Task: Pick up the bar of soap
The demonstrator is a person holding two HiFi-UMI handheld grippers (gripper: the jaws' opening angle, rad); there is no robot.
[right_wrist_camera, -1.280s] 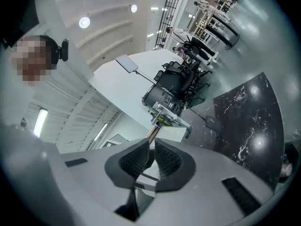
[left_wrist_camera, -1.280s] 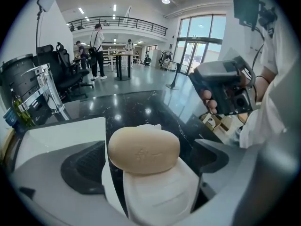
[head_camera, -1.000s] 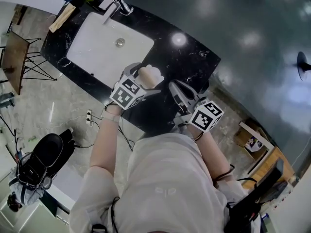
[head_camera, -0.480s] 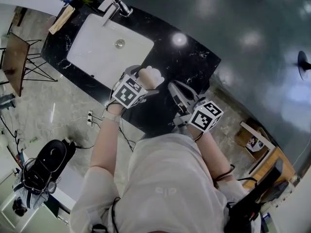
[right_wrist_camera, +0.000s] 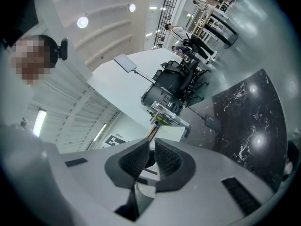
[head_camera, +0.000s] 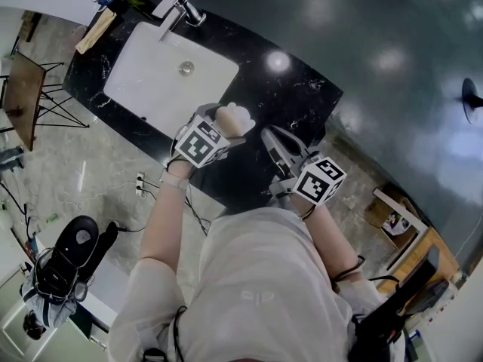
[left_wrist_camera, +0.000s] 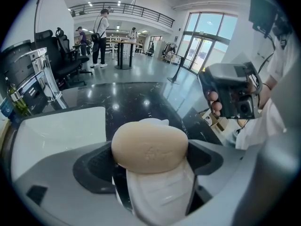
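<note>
The tan oval bar of soap (left_wrist_camera: 149,147) lies on a white ribbed soap dish (left_wrist_camera: 160,192) on the black marble counter (head_camera: 294,89). My left gripper (left_wrist_camera: 150,160) reaches around it. Its jaws are closing, the soap fills the gap between them, and both dark pads meet its sides. From the head view the soap (head_camera: 228,119) shows pale at the tip of the left gripper (head_camera: 220,125), right of the sink. My right gripper (head_camera: 276,143) hovers to the right over the counter's front edge, its jaws together with nothing between them (right_wrist_camera: 150,160). It also appears in the left gripper view (left_wrist_camera: 230,95).
A white rectangular sink (head_camera: 151,74) with a chrome faucet (head_camera: 179,4) is set in the counter's left half. Bottles and a wooden piece (head_camera: 96,26) sit at the far left end. Office chairs and people stand in the hall beyond (left_wrist_camera: 101,36).
My left gripper has crept slightly forward around the soap. The right gripper has stayed in place. A dark chair on the floor at lower left has shifted.
</note>
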